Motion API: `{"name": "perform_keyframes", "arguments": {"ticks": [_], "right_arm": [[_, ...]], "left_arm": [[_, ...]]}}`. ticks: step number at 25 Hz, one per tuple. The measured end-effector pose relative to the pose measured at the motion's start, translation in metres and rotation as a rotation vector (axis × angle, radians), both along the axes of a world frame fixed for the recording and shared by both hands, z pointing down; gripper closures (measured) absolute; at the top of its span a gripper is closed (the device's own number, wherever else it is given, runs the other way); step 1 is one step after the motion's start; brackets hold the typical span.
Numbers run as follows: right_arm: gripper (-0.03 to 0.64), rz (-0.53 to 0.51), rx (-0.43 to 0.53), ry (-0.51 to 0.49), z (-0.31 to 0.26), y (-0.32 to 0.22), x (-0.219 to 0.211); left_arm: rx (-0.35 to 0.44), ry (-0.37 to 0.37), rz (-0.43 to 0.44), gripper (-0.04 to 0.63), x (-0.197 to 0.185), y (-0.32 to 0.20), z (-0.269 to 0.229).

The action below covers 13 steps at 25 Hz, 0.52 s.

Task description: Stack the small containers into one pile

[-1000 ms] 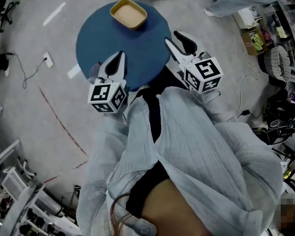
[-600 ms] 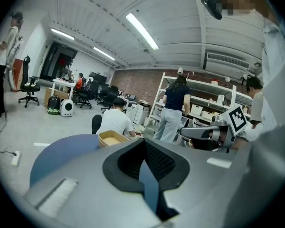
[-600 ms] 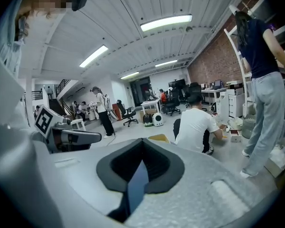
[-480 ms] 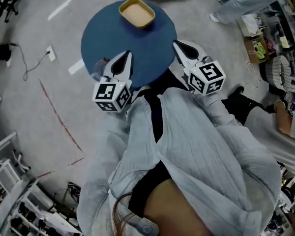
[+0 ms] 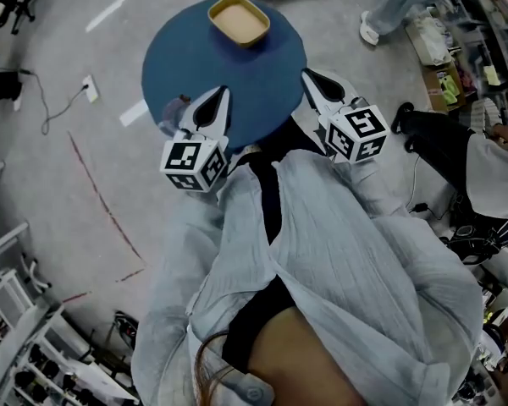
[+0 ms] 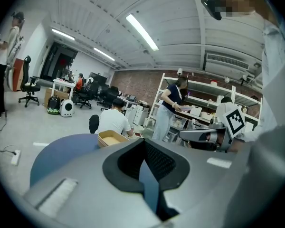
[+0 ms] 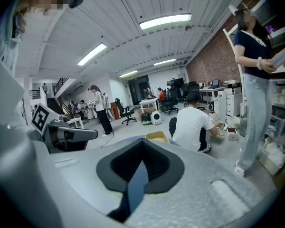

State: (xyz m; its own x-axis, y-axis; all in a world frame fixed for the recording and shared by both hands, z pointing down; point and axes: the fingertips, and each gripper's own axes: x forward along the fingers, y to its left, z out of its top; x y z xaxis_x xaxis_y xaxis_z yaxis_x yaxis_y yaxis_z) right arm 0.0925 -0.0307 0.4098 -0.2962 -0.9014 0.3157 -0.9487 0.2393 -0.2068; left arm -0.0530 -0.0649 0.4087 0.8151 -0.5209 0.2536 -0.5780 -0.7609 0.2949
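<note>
A stack of tan small containers sits at the far edge of the round blue table. It also shows as a tan tub beyond the jaws in the left gripper view and the right gripper view. My left gripper hovers over the table's near left part, jaws together and empty. My right gripper hangs at the table's near right edge, also shut with nothing between its jaws. Both grippers are well short of the stack. Each gripper sees the other beside it.
A person in a white shirt crouches just beyond the table. Another person stands by shelves on the right. Legs and boxes crowd the floor at the upper right. A cable and socket lie on the floor left of the table.
The right gripper's jaws, spread apart a second ago, have closed with nothing in them. Both grippers stay about where they were. A person has come into view at the right edge.
</note>
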Motion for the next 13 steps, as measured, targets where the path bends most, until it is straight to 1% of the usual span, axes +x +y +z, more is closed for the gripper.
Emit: {"name": "perform_keyframes", "arguments": {"ticks": [13], "right_arm": [[0.615,0.002,0.002,-0.002,0.0019,0.0094,0.0008]], "left_arm": [[0.008,0.001,0.009,0.583,0.0032,0.0091,-0.0008]]}}
